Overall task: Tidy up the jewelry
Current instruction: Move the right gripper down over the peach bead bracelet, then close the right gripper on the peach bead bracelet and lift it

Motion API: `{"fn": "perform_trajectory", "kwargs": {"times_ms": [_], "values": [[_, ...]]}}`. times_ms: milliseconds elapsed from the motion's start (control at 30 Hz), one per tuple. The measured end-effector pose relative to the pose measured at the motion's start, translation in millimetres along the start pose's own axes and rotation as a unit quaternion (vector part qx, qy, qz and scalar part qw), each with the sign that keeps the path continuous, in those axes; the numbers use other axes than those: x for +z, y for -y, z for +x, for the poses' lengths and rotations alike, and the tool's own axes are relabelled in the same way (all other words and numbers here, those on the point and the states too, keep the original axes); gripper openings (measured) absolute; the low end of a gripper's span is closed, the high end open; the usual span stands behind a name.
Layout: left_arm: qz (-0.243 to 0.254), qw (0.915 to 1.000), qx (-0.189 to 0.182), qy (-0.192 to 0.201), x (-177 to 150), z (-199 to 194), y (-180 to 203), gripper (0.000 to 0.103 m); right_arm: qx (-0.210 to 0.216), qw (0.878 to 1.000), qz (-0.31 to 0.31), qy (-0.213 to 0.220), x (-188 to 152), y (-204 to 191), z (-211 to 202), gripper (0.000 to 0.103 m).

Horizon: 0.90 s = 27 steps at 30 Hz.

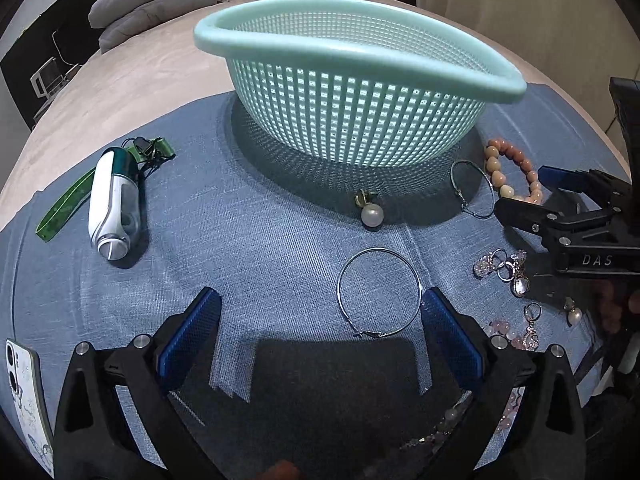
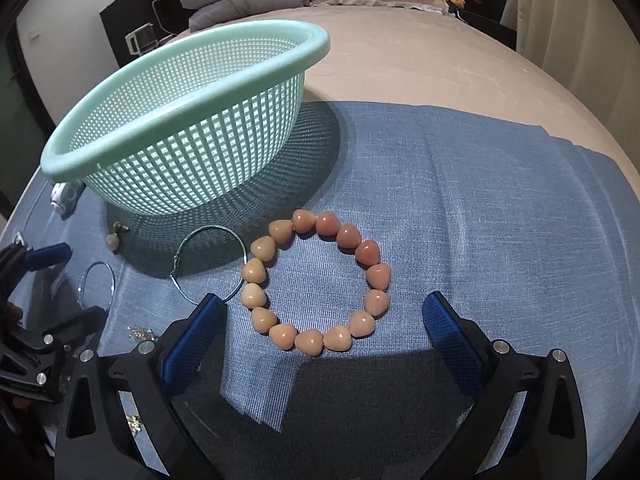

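Note:
A mint green mesh basket [image 1: 360, 92] stands on the blue cloth [image 1: 248, 240]; it also shows in the right wrist view [image 2: 180, 132]. My left gripper [image 1: 320, 308] is open above the cloth, with a silver hoop earring [image 1: 379, 293] just inside its right finger. My right gripper [image 2: 324, 312] is open around a peach bead bracelet [image 2: 316, 280], which lies flat; that gripper also shows at the right of the left wrist view [image 1: 532, 192]. A second hoop [image 2: 210, 262] lies left of the bracelet. A pearl earring [image 1: 370, 210] lies in front of the basket.
A white and green device [image 1: 114, 204] with a green lanyard lies at the left. A phone [image 1: 28, 396] lies at the lower left. Crystal earrings [image 1: 504, 270], another pearl earring [image 1: 573, 312] and pink beads [image 1: 508, 334] lie at the right. Pillows lie on the bed behind.

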<state>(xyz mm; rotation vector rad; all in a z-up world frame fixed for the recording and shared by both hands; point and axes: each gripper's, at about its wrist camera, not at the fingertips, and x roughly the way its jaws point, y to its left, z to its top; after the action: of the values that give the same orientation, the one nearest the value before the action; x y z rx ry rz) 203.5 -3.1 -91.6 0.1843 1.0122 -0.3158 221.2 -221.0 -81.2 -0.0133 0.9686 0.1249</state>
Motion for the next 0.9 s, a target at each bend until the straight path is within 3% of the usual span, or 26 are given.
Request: {"fn": "perform_trajectory", "kwargs": {"times_ms": [233,400,533,667,733,800,900], "values": [[0.010,0.9995,0.014,0.027,-8.0,-0.1,8.0,0.099,0.009,1.000,0.004,0.013,-4.5,3.4,2.7,0.097],[0.044,0.9975,0.021,0.052,-24.4,-14.5,24.1,0.097,0.008,1.000,0.005,0.028,-15.6,4.1,-4.0,0.096],[0.060,0.9964,0.017,0.058,-34.1,-24.4,36.1,0.086,0.004,0.999,0.003,0.032,-19.2,5.5,-8.9,0.094],[0.058,0.9965,-0.002,0.060,-39.7,-24.9,40.1,0.077,-0.001,0.999,0.006,0.041,-23.2,9.2,-14.8,0.072],[0.064,0.9960,-0.012,0.061,-41.0,-25.9,41.9,0.067,0.001,0.999,0.006,0.045,-23.5,10.1,-17.3,0.061],[0.066,0.9956,-0.020,0.063,-42.4,-27.1,44.0,0.058,0.004,0.999,0.008,0.050,-24.0,13.0,-19.0,0.043],[0.067,0.9954,-0.031,0.061,-42.5,-28.6,48.9,0.046,0.012,0.999,0.011,0.051,-23.8,15.9,-20.0,0.029]]}}
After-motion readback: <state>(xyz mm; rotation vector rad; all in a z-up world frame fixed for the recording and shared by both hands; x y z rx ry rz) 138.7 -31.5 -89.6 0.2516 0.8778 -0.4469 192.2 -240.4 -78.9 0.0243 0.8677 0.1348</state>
